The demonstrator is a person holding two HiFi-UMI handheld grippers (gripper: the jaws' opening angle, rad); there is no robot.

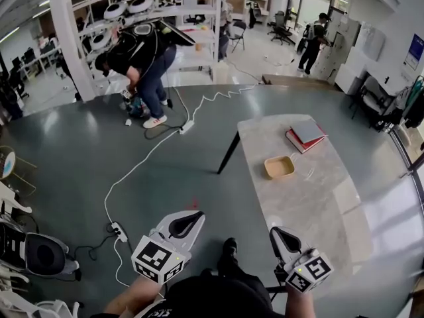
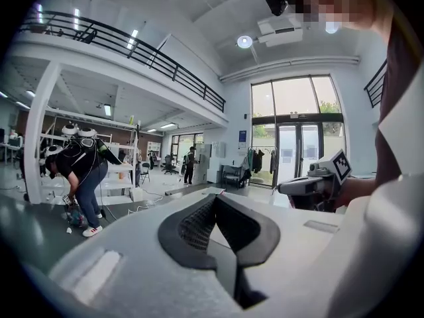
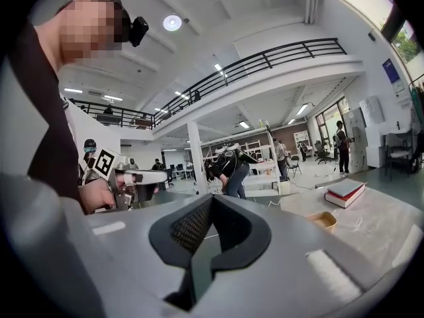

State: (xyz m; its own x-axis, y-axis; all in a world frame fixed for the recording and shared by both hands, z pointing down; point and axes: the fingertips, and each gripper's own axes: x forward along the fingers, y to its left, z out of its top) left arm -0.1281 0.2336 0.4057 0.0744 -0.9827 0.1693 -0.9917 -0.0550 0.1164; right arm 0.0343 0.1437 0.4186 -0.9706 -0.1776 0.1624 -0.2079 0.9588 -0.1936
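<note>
Here, left hand-held gripper (image 1: 188, 223) and right hand-held gripper (image 1: 281, 236), ribbed black jaws together, empty.

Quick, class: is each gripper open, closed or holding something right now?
The left gripper: jaws closed, nothing between them.
The right gripper: jaws closed, nothing between them.

The left hand-held gripper (image 1: 187, 220) sits at 7 o'clock in the head view, held low in front of the body. Its tip points toward 1 o'clock and its jaws are pressed together with nothing between them. The right hand-held gripper (image 1: 281, 236) sits at 5 o'clock, tip toward 11 o'clock, jaws likewise together and empty. The two are about level and well apart. The left forearm (image 1: 126, 300) shows bare behind its gripper.
</note>
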